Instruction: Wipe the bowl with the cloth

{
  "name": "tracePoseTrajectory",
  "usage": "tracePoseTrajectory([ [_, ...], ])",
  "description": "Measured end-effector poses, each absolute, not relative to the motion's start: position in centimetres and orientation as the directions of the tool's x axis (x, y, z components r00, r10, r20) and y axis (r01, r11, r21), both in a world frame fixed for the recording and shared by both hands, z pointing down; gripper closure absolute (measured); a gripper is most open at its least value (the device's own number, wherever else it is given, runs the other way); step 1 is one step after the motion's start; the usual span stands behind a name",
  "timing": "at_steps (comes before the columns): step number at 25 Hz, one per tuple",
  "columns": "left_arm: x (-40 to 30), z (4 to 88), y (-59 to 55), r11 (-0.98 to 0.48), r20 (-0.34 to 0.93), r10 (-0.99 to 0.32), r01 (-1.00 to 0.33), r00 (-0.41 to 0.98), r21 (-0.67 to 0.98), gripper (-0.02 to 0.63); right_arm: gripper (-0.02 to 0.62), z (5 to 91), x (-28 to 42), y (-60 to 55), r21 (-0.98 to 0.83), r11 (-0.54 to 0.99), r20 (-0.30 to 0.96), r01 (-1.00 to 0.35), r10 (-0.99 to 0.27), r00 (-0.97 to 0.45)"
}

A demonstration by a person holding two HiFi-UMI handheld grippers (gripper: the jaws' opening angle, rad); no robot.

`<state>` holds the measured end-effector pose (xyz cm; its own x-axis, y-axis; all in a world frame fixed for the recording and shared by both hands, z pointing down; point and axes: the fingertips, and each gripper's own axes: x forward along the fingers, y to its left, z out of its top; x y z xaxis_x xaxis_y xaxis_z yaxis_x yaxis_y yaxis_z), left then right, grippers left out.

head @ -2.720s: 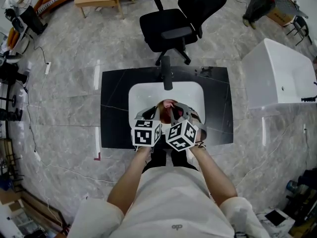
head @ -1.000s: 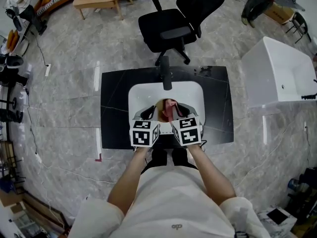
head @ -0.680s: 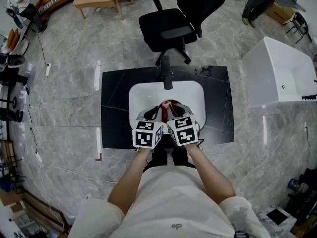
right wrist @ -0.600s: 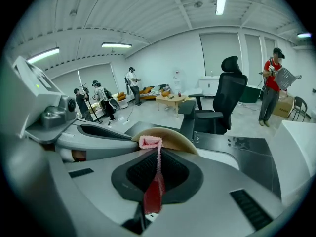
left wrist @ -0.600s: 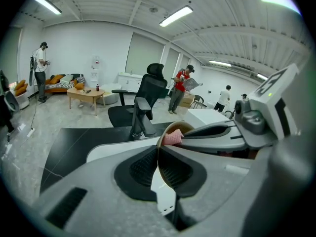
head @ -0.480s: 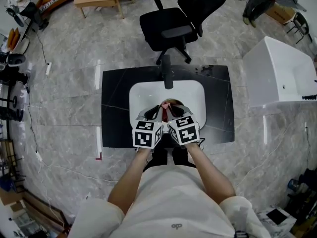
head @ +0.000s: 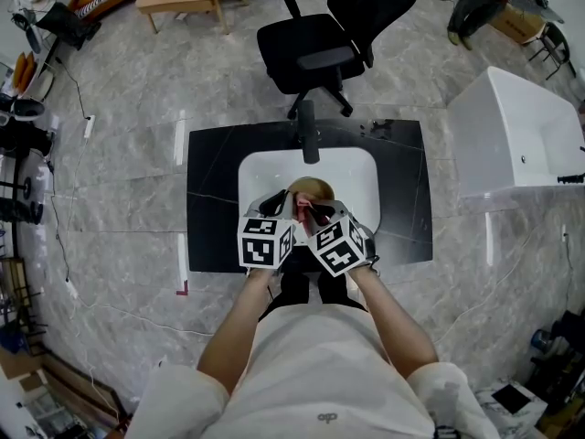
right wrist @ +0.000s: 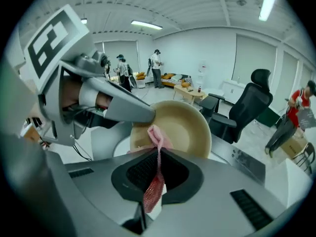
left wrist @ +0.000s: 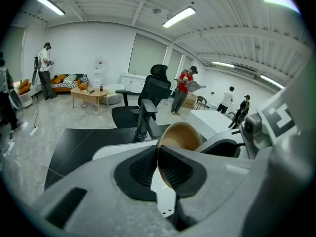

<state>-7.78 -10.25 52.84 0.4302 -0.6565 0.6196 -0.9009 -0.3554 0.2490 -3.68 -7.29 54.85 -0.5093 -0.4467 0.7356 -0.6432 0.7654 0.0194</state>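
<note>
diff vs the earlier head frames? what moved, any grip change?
The right gripper rolled: its marker cube, square-on a second ago, now sits cornerwise, with the pink cloth at the bowl. No grip change: left gripper still shut on the bowl's rim, right on the cloth. The sink and chair are unchanged.

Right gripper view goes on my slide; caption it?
The right gripper pinches a pink cloth inside the tan bowl while the left gripper holds its rim.

A black upright tap (head: 309, 140) is blocking the white sink's (head: 355, 172) far rim; a tan round bowl (head: 314, 188) is filling its middle; black tabletop (head: 212, 208) is lying open either side.
</note>
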Motion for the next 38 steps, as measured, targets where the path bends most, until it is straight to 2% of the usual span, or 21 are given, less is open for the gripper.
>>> tracePoseTrajectory([
  [8,-8.3,53.8,-9.7,-0.338,0.641,-0.647,-0.909,0.413,0.245,0.583,0.580,54.6,-1.5,-8.7,0.205,0.737,0.734,-0.644,-0.551,-0.398],
  [20,-7.5,54.0,-9.9,-0.388,0.662,-0.627,-0.902,0.410,0.190,0.584,0.580,51.4,-2.1,-10.9,0.375,0.756,0.675,-0.536,-0.619,-0.402],
  [32,-9.0,54.9,-10.1,-0.321,0.667,-0.630,-0.915,0.399,0.244,0.583,0.580,54.3,-1.3,-9.4,0.296,0.771,0.746,-0.563,-0.555,-0.368],
  [38,-8.3,54.5,-9.7,-0.345,0.668,-0.624,-0.910,0.405,0.229,0.583,0.580,55.7,-1.4,-8.4,0.282,0.763,0.773,-0.581,-0.540,-0.334],
])
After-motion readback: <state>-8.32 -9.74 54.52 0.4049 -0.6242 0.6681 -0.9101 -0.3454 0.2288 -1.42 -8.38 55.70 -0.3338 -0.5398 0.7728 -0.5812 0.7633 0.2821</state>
